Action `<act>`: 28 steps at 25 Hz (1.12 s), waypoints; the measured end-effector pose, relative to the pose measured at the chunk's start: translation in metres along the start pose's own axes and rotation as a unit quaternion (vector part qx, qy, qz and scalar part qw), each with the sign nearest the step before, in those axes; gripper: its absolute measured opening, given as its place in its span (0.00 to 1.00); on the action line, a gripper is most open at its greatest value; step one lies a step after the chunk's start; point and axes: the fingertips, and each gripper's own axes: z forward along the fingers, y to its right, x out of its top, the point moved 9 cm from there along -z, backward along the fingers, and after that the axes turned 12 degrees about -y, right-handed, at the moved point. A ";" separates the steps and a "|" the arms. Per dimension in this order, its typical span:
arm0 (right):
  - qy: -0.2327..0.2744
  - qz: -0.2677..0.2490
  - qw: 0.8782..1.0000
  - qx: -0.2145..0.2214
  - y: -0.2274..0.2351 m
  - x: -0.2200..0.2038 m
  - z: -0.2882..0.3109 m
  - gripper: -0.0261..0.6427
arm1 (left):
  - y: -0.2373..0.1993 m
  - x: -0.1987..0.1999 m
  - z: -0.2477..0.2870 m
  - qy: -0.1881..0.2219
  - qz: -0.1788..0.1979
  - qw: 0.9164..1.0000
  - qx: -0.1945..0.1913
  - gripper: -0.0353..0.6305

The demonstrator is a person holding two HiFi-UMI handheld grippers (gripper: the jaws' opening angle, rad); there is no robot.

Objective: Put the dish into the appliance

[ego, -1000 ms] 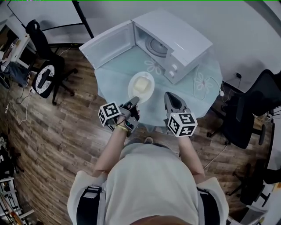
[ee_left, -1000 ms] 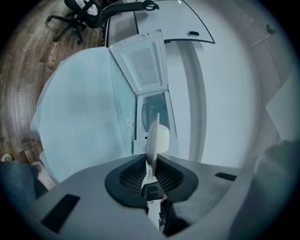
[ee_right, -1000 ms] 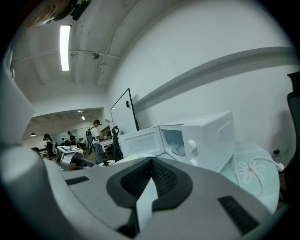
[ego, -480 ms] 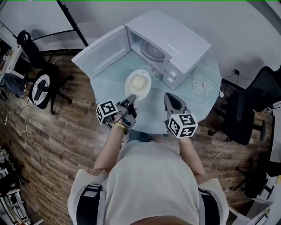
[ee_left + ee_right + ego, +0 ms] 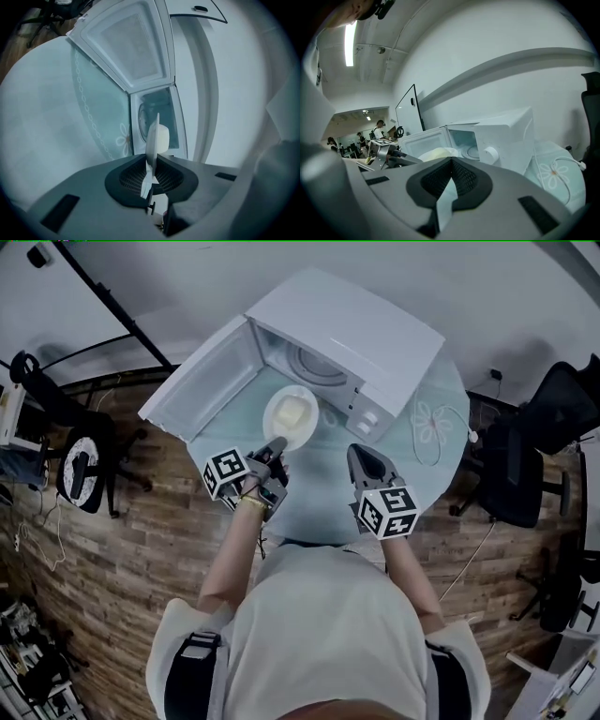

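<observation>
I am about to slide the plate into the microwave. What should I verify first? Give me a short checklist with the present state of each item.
1. Door of the white microwave oven swung wide open: ok.
2. Left gripper closed on the rim of the round white plate: ok.
3. Pale yellow block resting near the plate's middle: ok.
4. Plate held level: cannot tell.
5. Glass turntable inside bare, as far as it shows: ok.
6. Right gripper empty and to the side of the plate's path: ok.
</observation>
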 end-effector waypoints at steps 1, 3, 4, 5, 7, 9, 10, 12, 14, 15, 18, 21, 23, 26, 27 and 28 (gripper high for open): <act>0.000 0.002 1.000 -0.003 0.000 0.001 0.003 0.05 | 0.001 0.007 0.003 -0.004 0.002 1.000 0.000 0.13; 0.001 0.006 1.000 -0.009 -0.001 0.004 0.009 0.05 | 0.001 0.021 0.007 -0.013 0.004 1.000 0.000 0.13; 0.002 0.008 1.000 -0.012 -0.002 0.005 0.012 0.05 | 0.000 0.027 0.010 -0.017 0.004 1.000 0.001 0.13; 0.002 0.009 1.000 -0.015 -0.003 0.007 0.014 0.05 | 0.000 0.033 0.012 -0.022 0.005 1.000 0.003 0.13; 0.001 0.011 1.000 -0.019 -0.005 0.008 0.019 0.05 | -0.002 0.045 0.017 -0.029 0.006 1.000 0.006 0.13; -0.002 0.013 1.000 -0.022 -0.006 0.009 0.023 0.05 | -0.003 0.057 0.024 -0.037 0.005 0.999 0.007 0.13; -0.003 0.014 1.000 -0.022 -0.007 0.008 0.025 0.05 | -0.004 0.062 0.028 -0.041 0.004 0.999 0.006 0.13; -0.007 0.017 1.000 -0.023 -0.009 0.006 0.029 0.05 | -0.006 0.072 0.036 -0.051 0.005 0.999 0.007 0.13; -0.011 0.022 0.999 -0.027 -0.012 0.003 0.032 0.05 | -0.010 0.082 0.044 -0.060 0.005 0.998 0.009 0.13; -0.013 0.024 0.999 -0.029 -0.014 0.001 0.034 0.05 | -0.011 0.086 0.048 -0.063 0.005 0.998 0.010 0.13; -0.022 0.031 0.999 -0.033 -0.017 -0.004 0.038 0.05 | -0.016 0.099 0.061 -0.071 0.005 0.997 0.009 0.13; -0.032 0.036 0.998 -0.038 -0.021 -0.011 0.043 0.05 | -0.021 0.111 0.074 -0.077 0.000 0.997 0.004 0.13; -0.037 0.041 0.998 -0.042 -0.022 -0.014 0.045 0.05 | -0.026 0.118 0.082 -0.080 -0.005 0.997 0.001 0.13; -0.041 0.048 0.997 -0.046 -0.023 -0.016 0.049 0.05 | -0.032 0.128 0.093 -0.084 -0.013 0.996 -0.001 0.13; -0.042 0.049 0.997 -0.047 -0.024 -0.016 0.051 0.05 | -0.032 0.130 0.097 -0.086 -0.016 0.996 -0.002 0.13; -0.044 0.050 0.997 -0.049 -0.024 -0.017 0.052 0.05 | -0.033 0.133 0.101 -0.089 -0.017 0.996 -0.004 0.13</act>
